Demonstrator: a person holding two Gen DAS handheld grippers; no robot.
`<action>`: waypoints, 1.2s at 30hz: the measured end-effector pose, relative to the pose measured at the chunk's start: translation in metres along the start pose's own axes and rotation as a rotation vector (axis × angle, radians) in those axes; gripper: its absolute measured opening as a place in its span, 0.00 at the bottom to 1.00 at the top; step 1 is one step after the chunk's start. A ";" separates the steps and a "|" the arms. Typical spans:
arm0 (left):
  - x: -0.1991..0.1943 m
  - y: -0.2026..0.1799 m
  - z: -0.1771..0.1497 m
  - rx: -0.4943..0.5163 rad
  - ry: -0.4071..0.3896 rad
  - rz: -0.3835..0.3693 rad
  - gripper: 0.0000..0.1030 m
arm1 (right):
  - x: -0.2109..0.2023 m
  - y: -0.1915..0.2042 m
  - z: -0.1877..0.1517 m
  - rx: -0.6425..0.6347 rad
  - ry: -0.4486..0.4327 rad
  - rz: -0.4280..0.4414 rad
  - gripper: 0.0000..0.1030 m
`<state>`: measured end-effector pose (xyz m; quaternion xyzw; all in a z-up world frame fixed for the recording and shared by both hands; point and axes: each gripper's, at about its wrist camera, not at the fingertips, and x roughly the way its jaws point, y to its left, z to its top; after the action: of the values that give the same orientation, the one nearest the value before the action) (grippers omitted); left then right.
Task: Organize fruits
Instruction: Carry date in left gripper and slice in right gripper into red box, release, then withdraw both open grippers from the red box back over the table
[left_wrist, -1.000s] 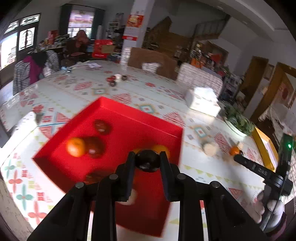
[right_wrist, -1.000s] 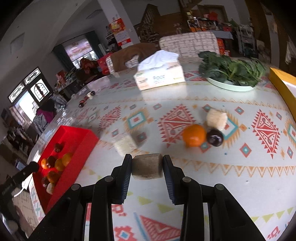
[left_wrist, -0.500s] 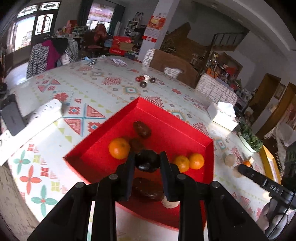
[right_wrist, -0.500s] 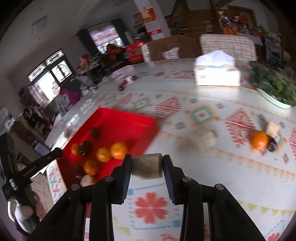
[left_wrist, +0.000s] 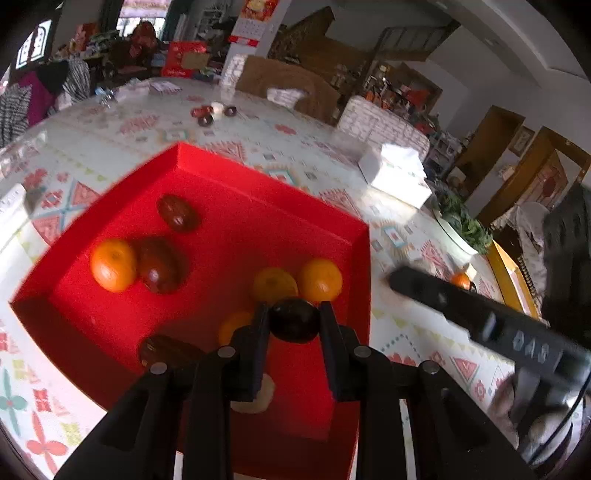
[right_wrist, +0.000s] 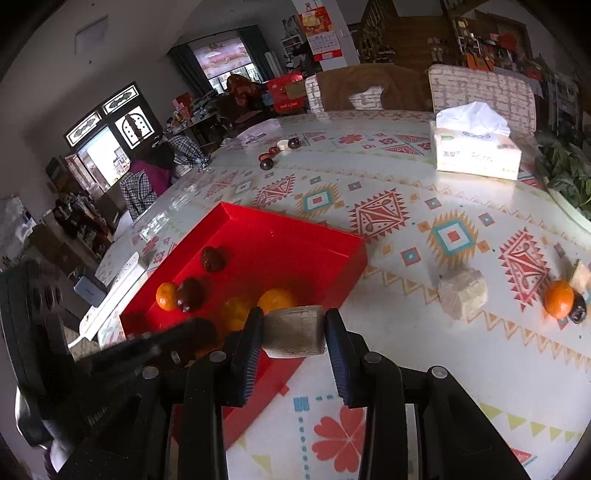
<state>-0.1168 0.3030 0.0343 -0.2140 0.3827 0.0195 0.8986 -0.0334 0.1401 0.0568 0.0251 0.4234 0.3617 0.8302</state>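
low in the left wrist frame, the left gripper (left_wrist: 294, 325) has its fingers clamped on a dark round fruit (left_wrist: 294, 320) above the shallow red plastic tray (left_wrist: 364, 258), seemingly ready to drop it in. the right gripper (right_wrist: 294, 332) pinches a tan cut fruit chunk (right_wrist: 294, 331) at the tray's near edge. oranges (left_wrist: 320, 279) crowd beneath; more fruit (right_wrist: 559, 298) waits at the bench's (right_wrist: 406, 192) right edge.

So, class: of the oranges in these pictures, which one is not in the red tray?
The orange on the patterned tablecloth, far right beside a small dark fruit; the others lie inside the red tray.
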 end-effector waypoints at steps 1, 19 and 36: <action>0.000 -0.001 -0.002 0.002 0.003 -0.007 0.25 | 0.004 0.001 0.003 0.005 0.006 0.012 0.36; 0.002 0.017 -0.012 -0.074 0.029 -0.078 0.36 | 0.082 0.030 0.036 -0.009 0.132 0.159 0.36; -0.012 0.005 -0.014 -0.055 0.020 -0.113 0.61 | 0.065 0.023 0.038 0.024 0.094 0.116 0.39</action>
<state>-0.1363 0.3038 0.0319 -0.2598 0.3784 -0.0229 0.8881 0.0051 0.2076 0.0443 0.0426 0.4643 0.4047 0.7867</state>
